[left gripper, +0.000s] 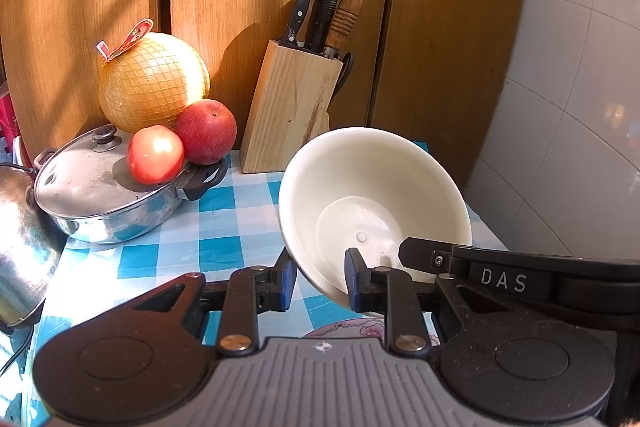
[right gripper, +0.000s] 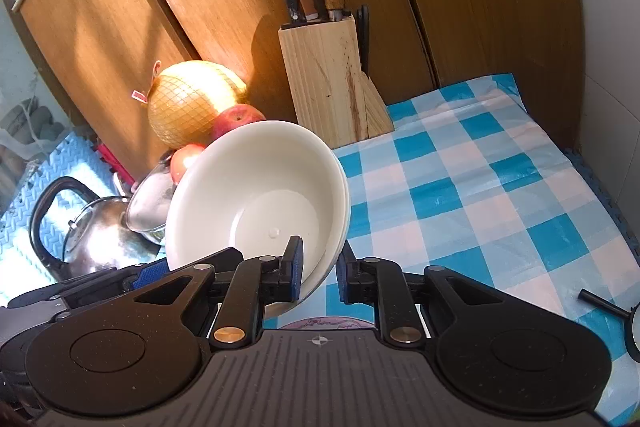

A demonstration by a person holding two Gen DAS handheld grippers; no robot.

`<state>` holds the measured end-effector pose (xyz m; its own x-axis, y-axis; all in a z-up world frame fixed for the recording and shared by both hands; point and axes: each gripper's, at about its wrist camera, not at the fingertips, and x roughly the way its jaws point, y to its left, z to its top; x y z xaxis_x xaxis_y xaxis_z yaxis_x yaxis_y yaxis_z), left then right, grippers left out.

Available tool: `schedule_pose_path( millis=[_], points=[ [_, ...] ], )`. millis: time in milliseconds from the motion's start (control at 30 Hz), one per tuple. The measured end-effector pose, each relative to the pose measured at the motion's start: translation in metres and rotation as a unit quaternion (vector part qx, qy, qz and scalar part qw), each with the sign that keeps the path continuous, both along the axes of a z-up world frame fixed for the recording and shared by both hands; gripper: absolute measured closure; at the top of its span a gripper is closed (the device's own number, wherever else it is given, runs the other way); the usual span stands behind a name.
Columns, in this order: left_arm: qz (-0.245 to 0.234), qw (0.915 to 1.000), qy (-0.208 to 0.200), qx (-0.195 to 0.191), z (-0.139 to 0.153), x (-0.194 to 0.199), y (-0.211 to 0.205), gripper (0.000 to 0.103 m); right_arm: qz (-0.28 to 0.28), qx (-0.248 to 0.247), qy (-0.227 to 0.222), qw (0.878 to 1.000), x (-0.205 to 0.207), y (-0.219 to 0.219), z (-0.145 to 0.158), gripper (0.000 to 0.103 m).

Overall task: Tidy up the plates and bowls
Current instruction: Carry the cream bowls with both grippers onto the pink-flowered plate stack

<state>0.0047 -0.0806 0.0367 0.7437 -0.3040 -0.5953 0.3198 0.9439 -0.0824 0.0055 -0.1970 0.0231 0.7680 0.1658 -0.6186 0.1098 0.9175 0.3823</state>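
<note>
A cream-white bowl [left gripper: 372, 195] hangs tilted above the checked tablecloth, its inside facing both cameras. My left gripper [left gripper: 320, 281] is shut on the bowl's near rim, one blue pad inside the wall and one outside. In the right wrist view the same bowl [right gripper: 260, 195] is pinched at its lower right rim by my right gripper [right gripper: 319, 273], also shut on it. The right gripper's black finger [left gripper: 420, 251] reaches into the bowl from the right. A plate with a purple floral rim [left gripper: 348, 327] [right gripper: 324, 323] lies on the cloth just below the bowl, mostly hidden by the grippers.
A lidded steel pot [left gripper: 100, 187] carries a tomato [left gripper: 156, 155], an apple [left gripper: 206, 131] and a netted pomelo [left gripper: 154, 81]. Behind stands a wooden knife block [left gripper: 290, 111] against cupboard doors. A kettle [right gripper: 92, 231] sits at the left. Checked cloth [right gripper: 480, 187] spreads to the right.
</note>
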Motion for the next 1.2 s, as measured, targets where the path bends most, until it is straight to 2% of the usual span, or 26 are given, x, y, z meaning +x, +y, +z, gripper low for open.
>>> schedule_pose_path(
  millis=[200,533,1200],
  points=[
    [-0.014,0.9999,0.002,0.005,0.001,-0.037,0.000,0.085,0.000,-0.009,-0.013,1.000,-0.037,0.010,0.007,0.078],
    [-0.043,0.9980,0.044,0.015,-0.027,-0.078,-0.004,0.084,-0.015,-0.013,0.028,0.999,-0.093,0.016,-0.018,0.077],
    [-0.056,0.9944,0.088,0.018,-0.049,-0.096,0.004,0.084,-0.020,-0.015,0.073,0.997,-0.125,0.030,-0.042,0.076]
  ],
)
